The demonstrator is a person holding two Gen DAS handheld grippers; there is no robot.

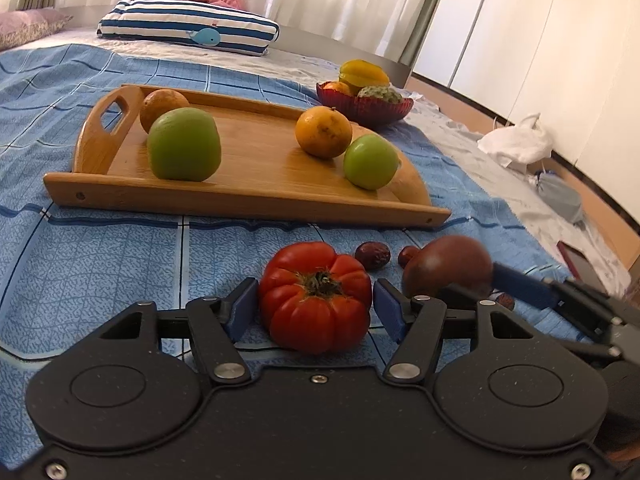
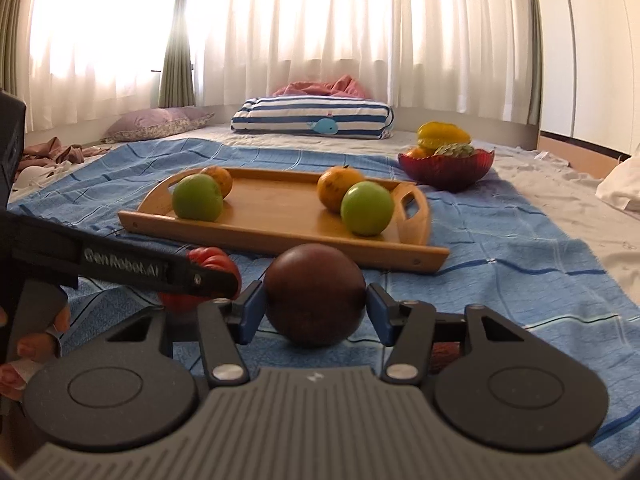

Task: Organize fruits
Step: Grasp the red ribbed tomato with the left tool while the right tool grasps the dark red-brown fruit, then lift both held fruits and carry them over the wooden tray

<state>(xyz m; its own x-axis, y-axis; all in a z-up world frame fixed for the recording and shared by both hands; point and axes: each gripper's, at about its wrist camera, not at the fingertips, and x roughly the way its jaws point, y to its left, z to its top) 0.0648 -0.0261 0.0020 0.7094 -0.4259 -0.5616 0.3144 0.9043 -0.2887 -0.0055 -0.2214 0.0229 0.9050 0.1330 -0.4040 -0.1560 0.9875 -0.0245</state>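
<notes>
Left wrist view: on the blue bedspread (image 1: 100, 264), short of the wooden tray (image 1: 256, 184), the left gripper (image 1: 316, 306) brackets a ribbed red tomato (image 1: 316, 296), blue pads (image 1: 244, 308) about half apart, touching or nearly touching its sides; contact is unclear. Right wrist view: the right gripper (image 2: 315, 307) pads (image 2: 252, 308) press both sides of a dark brown round fruit (image 2: 315, 300) resting on the spread.

White lettering "GenRobot.AI" runs along the side of the left hand-held gripper (image 2: 208, 280), seen just left of the right one; nothing else is legible.
</notes>
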